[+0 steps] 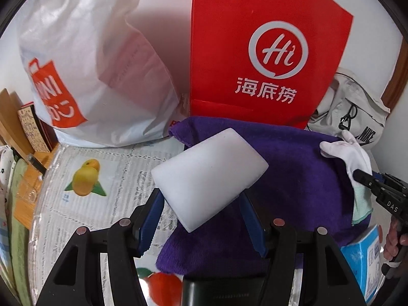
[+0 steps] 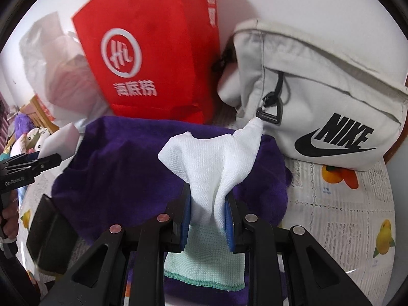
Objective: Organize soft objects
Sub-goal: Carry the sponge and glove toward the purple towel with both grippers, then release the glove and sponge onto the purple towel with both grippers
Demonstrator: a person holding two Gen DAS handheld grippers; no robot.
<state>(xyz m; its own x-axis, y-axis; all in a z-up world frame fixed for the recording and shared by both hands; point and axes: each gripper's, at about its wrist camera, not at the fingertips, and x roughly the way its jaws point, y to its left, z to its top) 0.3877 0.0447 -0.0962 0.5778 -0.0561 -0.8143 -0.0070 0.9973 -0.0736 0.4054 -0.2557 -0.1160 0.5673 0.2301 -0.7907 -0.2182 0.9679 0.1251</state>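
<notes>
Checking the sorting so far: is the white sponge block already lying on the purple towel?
No. The white sponge block is clamped in the left gripper, held above the purple towel.

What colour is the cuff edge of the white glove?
Pale mint green with a darker teal hem, on the white glove; clearest in the right wrist view.

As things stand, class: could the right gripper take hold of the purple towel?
Probably not: the right gripper is shut on the white glove, so its jaws are full, though the purple towel lies uncovered just beneath.
</notes>
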